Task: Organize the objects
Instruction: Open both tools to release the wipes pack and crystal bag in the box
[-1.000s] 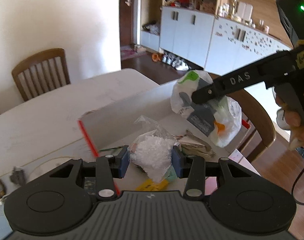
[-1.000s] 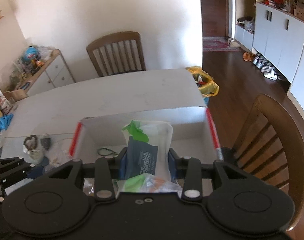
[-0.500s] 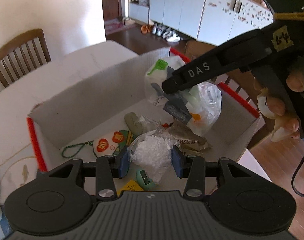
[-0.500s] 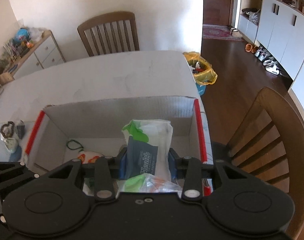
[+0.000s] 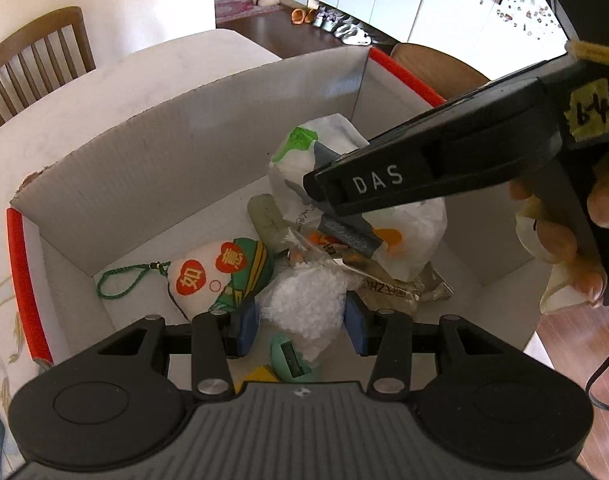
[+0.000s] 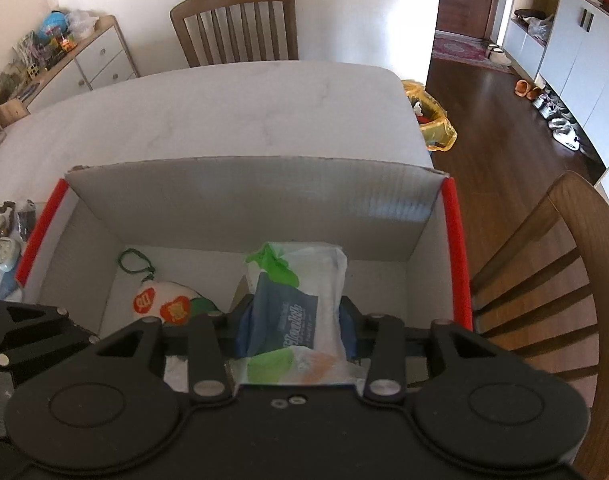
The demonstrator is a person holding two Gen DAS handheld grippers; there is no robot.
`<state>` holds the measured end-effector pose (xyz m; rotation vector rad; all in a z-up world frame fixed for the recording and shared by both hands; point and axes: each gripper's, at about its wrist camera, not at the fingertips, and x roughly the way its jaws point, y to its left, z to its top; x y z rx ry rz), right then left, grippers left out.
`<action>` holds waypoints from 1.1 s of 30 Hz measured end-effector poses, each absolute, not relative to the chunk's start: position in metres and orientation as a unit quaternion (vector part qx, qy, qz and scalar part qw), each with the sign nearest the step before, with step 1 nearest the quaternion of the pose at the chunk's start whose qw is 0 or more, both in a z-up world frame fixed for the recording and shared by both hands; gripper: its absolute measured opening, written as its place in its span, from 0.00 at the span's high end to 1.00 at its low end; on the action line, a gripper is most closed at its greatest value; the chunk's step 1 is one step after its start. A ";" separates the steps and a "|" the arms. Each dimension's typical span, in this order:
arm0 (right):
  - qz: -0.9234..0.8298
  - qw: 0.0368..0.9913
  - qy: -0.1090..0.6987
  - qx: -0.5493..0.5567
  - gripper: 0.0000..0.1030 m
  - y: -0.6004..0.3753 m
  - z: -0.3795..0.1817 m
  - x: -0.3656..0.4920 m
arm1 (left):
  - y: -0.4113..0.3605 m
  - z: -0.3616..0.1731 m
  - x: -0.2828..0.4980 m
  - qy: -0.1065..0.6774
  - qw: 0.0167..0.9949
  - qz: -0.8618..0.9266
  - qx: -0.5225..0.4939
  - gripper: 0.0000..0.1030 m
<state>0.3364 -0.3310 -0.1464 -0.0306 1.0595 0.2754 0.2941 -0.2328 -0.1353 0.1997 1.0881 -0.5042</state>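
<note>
A white cardboard box (image 5: 184,152) with red-taped edges stands open on the table. My left gripper (image 5: 300,328) hangs low inside it, shut on a clear bag of white granules (image 5: 304,304). My right gripper (image 6: 296,328) is over the box's right half, and its jaws are opening around a white plastic bag with a blue wipes packet (image 6: 300,312); the pads still touch it. In the left wrist view that bag (image 5: 408,220) hangs under the right gripper's black finger (image 5: 384,184), its bottom near the box floor. A hand (image 5: 552,236) holds the right gripper.
On the box floor (image 6: 376,280) lie an embroidered pouch (image 5: 220,276) with a green cord, a pale tube (image 5: 266,220), a teal gadget (image 5: 292,360) and a crinkled wrapper (image 5: 392,292). Wooden chairs (image 6: 544,264) stand at the table (image 6: 224,112). Small trinkets (image 6: 4,228) sit left of the box.
Both grippers have come down and tipped toward the box, from above its rim to inside it. Each still carries its bag. The box floor and its contents have come into view.
</note>
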 end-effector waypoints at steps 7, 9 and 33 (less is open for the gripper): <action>0.136 0.857 0.497 -0.023 0.53 -0.335 -0.141 0.334 | -0.227 -0.135 0.291 0.509 0.823 -0.236 0.087 0.36; 0.134 0.858 0.494 -0.030 0.47 -0.334 -0.139 0.333 | -0.226 -0.133 0.288 0.502 0.826 -0.242 0.085 0.33; 0.144 0.890 0.431 -0.022 0.32 -0.341 -0.066 0.280 | -0.191 -0.069 0.255 0.414 0.877 -0.242 0.033 0.33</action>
